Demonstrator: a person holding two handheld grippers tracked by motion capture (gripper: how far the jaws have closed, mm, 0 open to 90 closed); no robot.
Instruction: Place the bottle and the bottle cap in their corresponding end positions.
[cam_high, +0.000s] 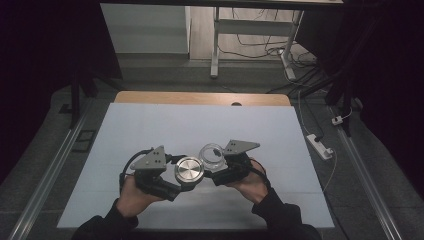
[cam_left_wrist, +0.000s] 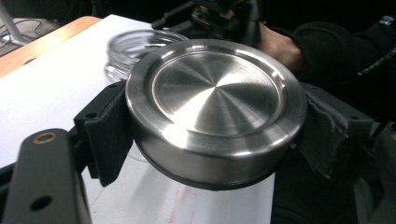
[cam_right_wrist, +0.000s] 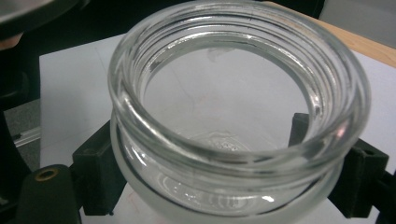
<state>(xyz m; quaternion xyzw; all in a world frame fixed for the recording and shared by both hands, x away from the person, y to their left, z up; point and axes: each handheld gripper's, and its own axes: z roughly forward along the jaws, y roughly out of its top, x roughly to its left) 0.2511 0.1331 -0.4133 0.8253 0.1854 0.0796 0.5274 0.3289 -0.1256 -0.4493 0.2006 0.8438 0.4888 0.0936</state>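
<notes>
Lid (cam_left_wrist: 215, 107), brushed metal, round, clamped by its rim between the jaws of the left hand-held gripper (cam_high: 186, 179), held above the tabletop (cam_high: 150, 125), top face up and tilted slightly. In the high view the lid (cam_high: 189, 170) sits just beside the glass jar (cam_high: 212, 156), close but apparently apart; contact can't be confirmed. Jar (cam_right_wrist: 233, 116) is clear, empty, threaded at the neck, mouth open and uncovered. Right hand-held gripper (cam_high: 220, 167) is clenched on the jar body below the threads, jaws on opposite sides. Whether the jar base rests on the white tabletop or hangs just over it: can't tell.

Both hands (cam_high: 131, 197) come in from the near edge, dark sleeves, grippers angled toward each other at the middle-front of the tabletop. Rest of the white surface carries nothing else; wooden edge (cam_high: 200, 97) at the far side, desk legs and cables on the floor beyond.

Progress, judged: lid and jar are separate, each firmly gripped, so either capping is about to start or uncapping is finished. With the lid level with the jar mouth and right next to it, capping looks likelier. Left to do then: bring the lid over the mouth, seat it flat on the threads, twist it on while the right side holds the jar steady. Nothing seated yet.
</notes>
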